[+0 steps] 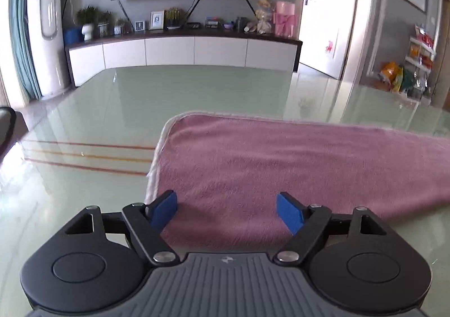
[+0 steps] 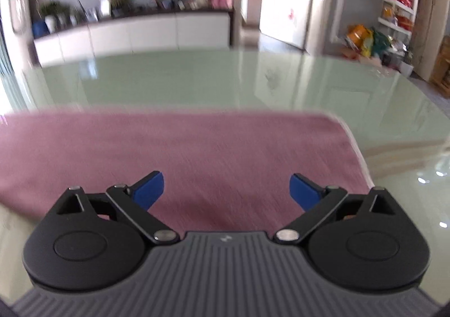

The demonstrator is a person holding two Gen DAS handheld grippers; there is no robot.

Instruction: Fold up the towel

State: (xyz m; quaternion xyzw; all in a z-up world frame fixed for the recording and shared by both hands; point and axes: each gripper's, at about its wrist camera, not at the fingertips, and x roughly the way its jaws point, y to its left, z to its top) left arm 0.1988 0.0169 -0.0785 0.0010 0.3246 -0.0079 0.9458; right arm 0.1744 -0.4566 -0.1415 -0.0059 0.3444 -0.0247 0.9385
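Note:
A pink towel (image 1: 281, 162) lies flat on the pale green glass table (image 1: 112, 109). In the left wrist view its left edge with a white hem runs just beside my left finger. My left gripper (image 1: 226, 211) is open and empty, hovering over the towel's near left part. In the right wrist view the same towel (image 2: 197, 142) fills the middle, with its right edge at the right. My right gripper (image 2: 226, 190) is open and empty above the towel's near right part. That view is blurred.
The table (image 2: 225, 78) stretches far ahead and to both sides. Beyond it stand a white TV cabinet (image 1: 182, 50) with a television above, a white door (image 1: 329, 22), and a snack shelf (image 2: 393, 16) at the right wall.

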